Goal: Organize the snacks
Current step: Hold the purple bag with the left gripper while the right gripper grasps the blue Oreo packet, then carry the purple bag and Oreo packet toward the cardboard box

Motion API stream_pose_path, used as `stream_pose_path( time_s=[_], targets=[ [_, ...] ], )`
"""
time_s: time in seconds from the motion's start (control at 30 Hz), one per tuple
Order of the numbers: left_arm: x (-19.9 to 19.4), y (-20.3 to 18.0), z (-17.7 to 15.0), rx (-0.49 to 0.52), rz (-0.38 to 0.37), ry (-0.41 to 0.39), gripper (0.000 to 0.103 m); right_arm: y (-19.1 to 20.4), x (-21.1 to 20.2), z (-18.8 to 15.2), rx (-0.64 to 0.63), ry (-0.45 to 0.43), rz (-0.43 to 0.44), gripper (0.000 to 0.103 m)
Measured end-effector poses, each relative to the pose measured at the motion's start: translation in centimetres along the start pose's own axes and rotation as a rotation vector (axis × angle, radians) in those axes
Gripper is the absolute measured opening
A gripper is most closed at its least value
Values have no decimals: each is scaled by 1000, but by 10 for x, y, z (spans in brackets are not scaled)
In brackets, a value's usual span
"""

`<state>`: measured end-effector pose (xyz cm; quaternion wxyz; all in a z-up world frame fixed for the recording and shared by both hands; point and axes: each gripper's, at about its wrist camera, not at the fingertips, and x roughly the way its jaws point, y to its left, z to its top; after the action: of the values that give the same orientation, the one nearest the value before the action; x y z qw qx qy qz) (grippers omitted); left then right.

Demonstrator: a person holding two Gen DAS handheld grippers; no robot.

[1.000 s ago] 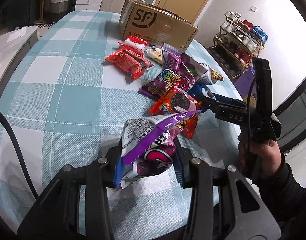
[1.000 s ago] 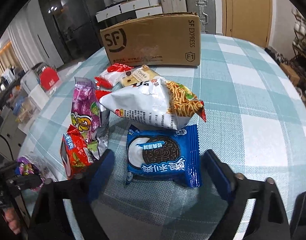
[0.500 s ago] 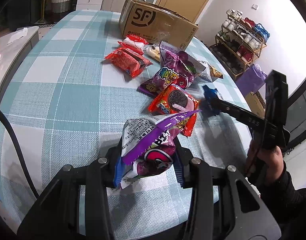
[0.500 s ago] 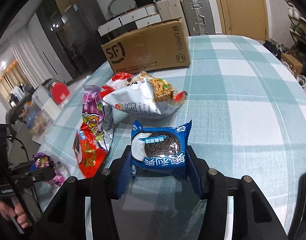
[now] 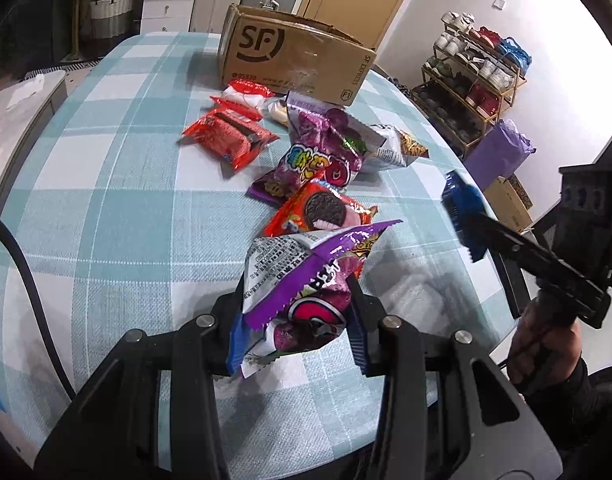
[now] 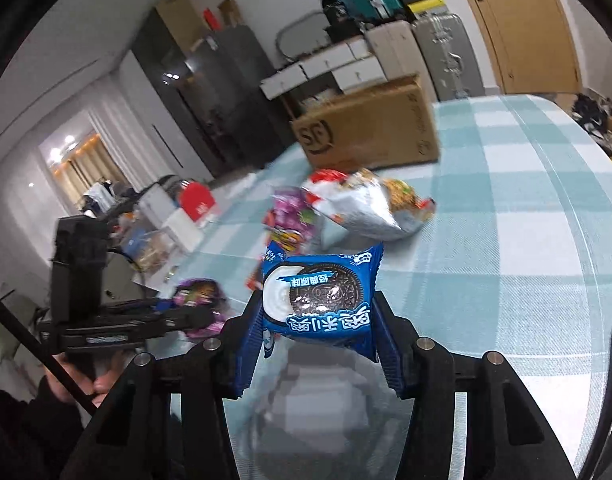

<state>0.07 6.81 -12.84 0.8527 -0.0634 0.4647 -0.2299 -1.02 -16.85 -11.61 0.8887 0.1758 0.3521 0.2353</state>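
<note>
Since the earlier frame the right tool (image 6: 318, 320) closes its pads on the blue foil cookie packet (image 6: 320, 296) and lifts it off the checked teal worktop (image 6: 526, 240). Left tool (image 5: 296, 320) grips the crumpled purple snack bag (image 5: 302, 280) above the worktop. Both snacks seem ready for sorting, perhaps into the brown cardboard box (image 5: 294, 60).

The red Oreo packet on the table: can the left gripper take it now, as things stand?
Probably not yet. The left gripper is shut on a purple snack bag, so it has no free grip. The red Oreo packet lies uncovered just beyond it on the checked tablecloth; the path itself looks free.
</note>
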Motion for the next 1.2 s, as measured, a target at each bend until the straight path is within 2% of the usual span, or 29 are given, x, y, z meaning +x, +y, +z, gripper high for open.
stream_pose_path(
  time_s=[0.33, 0.57, 0.87, 1.0, 1.2],
  targets=[
    [-17, 1, 28, 16, 14, -29, 37, 12, -23, 28, 4, -76, 53, 52],
    [-29, -7, 73, 30, 15, -62, 38, 20, -35, 53, -27, -116, 67, 52],
    [-38, -23, 126, 74, -12, -63, 38, 29, -33, 98, -48, -118, 61, 52],
    [-52, -26, 151, 119, 28, -85, 38, 38, -39, 124, -92, -137, 52, 52],
    [-71, -26, 194, 109, 7, -126, 38, 38, -45, 168, -87, -178, 68, 52]
  ],
)
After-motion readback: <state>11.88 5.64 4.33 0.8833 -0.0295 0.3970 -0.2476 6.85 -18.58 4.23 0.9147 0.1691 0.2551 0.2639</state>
